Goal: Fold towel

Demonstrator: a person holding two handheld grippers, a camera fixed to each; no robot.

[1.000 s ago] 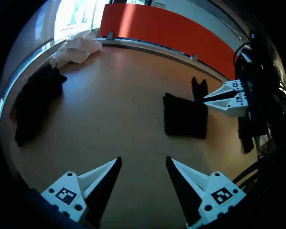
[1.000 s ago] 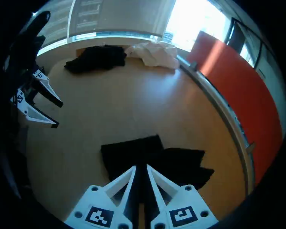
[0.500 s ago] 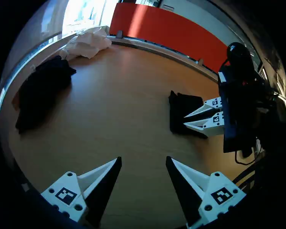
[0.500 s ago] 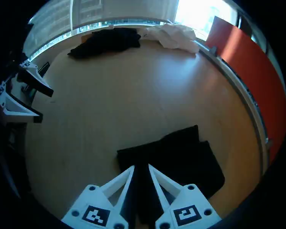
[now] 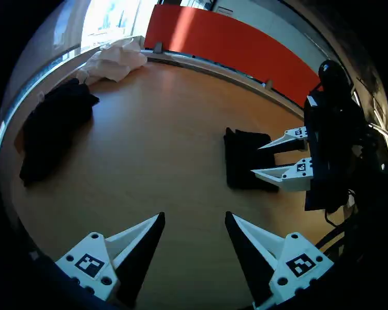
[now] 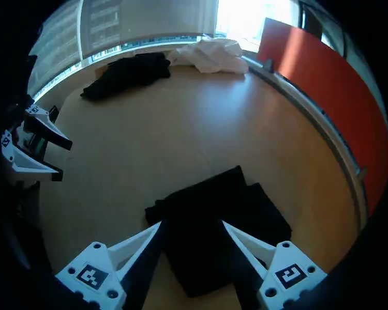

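Towel (image 6: 214, 212), soft black cloth, folded rectangle, smooth wood table (image 6: 194, 129)

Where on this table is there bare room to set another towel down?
The wide middle of the table is bare, bordered by the folded black towel, the black cloth pile and the white cloth pile. Bare wood lies ahead of the open left gripper. Crowded: the far edge with both piles, and the towel by the right gripper.

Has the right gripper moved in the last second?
Yes. The right gripper opened: its fingers, closed together over the folded black towel before, now stand spread apart above it.
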